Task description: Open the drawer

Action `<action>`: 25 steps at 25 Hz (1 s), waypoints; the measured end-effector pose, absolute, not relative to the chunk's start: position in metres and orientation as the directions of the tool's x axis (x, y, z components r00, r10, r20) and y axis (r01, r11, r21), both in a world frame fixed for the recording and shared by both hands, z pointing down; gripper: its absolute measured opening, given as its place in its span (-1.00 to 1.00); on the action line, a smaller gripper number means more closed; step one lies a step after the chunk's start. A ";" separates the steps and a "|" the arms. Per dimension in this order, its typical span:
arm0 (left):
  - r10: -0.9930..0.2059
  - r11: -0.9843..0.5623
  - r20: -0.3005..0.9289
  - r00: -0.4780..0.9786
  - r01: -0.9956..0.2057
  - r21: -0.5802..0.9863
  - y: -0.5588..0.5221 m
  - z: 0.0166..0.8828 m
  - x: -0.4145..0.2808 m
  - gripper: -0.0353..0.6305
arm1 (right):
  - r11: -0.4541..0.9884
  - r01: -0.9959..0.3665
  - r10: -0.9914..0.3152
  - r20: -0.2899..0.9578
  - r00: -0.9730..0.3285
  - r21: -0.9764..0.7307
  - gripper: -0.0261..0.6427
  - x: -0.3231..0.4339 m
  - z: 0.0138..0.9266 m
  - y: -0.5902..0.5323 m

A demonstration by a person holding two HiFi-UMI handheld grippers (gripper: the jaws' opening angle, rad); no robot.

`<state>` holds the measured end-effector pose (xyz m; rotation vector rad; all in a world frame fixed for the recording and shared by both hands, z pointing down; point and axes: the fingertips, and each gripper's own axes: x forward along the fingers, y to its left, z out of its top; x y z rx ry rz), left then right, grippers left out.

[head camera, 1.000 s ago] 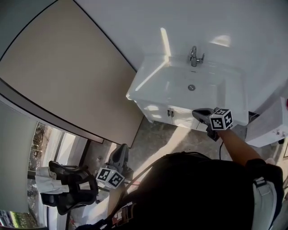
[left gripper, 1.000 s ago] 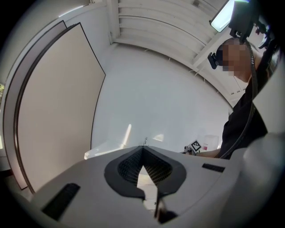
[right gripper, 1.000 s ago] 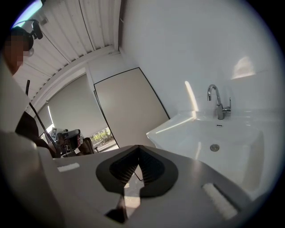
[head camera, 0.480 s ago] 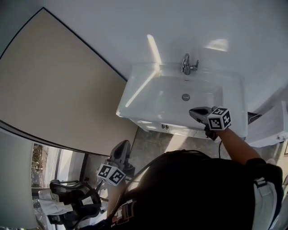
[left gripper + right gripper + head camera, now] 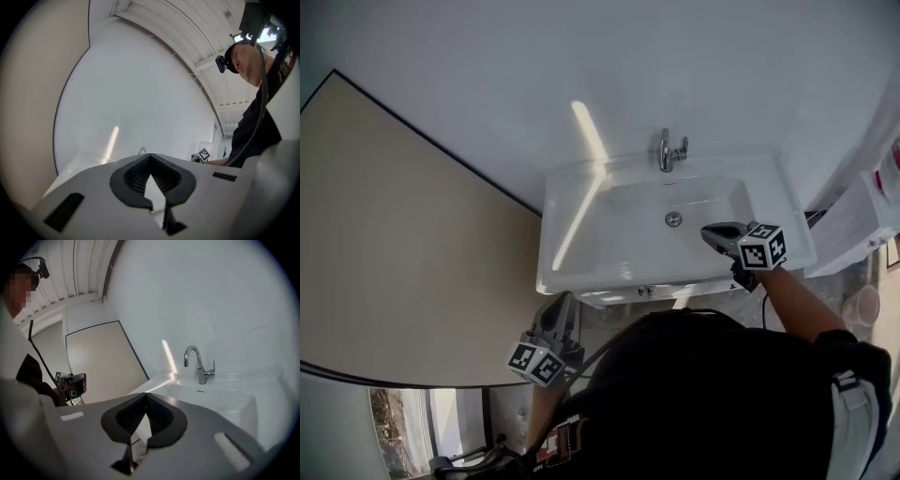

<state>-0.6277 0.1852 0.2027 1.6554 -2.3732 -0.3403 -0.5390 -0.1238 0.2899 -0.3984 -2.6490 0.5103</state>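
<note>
Left gripper (image 5: 563,302) has swung in beside sink (image 5: 567,278).

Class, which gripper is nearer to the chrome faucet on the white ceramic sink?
Right. The right gripper is over the white ceramic sink's basin, just in front of the chrome faucet. The left gripper is out past the sink's front left edge.

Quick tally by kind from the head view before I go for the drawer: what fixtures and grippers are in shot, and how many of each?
sink: 1
faucet: 1
drain: 1
grippers: 2, the left gripper and the right gripper
Total: 5
</note>
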 end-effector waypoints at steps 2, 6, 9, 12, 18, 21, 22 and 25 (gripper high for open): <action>-0.960 0.277 0.044 -0.277 -0.910 0.308 0.193 0.202 -0.655 -0.92 | 0.888 0.125 0.292 0.333 -0.897 -0.442 -0.92 -0.548 0.290 -0.111; -0.983 0.183 0.065 -0.172 -0.944 0.274 0.210 0.191 -0.706 -0.92 | 0.882 0.023 0.208 0.347 -0.914 -0.470 -0.92 -0.563 0.294 -0.076; -0.992 0.119 0.074 -0.102 -0.952 0.283 0.218 0.193 -0.737 -0.92 | 0.889 -0.033 0.150 0.358 -0.921 -0.456 -0.92 -0.570 0.294 -0.053; -0.997 0.041 0.074 -0.019 -0.951 0.306 0.215 0.202 -0.753 -0.92 | 0.896 -0.084 0.096 0.373 -0.923 -0.436 -0.92 -0.567 0.297 -0.036; -0.987 -0.100 0.083 0.137 -0.934 0.343 0.195 0.219 -0.753 -0.92 | 0.870 -0.238 -0.043 0.414 -0.909 -0.431 -0.92 -0.529 0.312 -0.027; -0.980 -0.142 0.081 0.184 -0.918 0.370 0.181 0.227 -0.748 -0.92 | 0.853 -0.293 -0.092 0.427 -0.899 -0.432 -0.92 -0.507 0.321 -0.030; -0.976 -0.157 0.077 0.202 -0.910 0.383 0.175 0.230 -0.743 -0.92 | 0.847 -0.312 -0.108 0.436 -0.893 -0.430 -0.92 -0.498 0.325 -0.033; -0.959 -0.218 0.081 0.272 -0.889 0.402 0.156 0.237 -0.720 -0.92 | 0.825 -0.381 -0.169 0.460 -0.872 -0.418 -0.92 -0.465 0.338 -0.045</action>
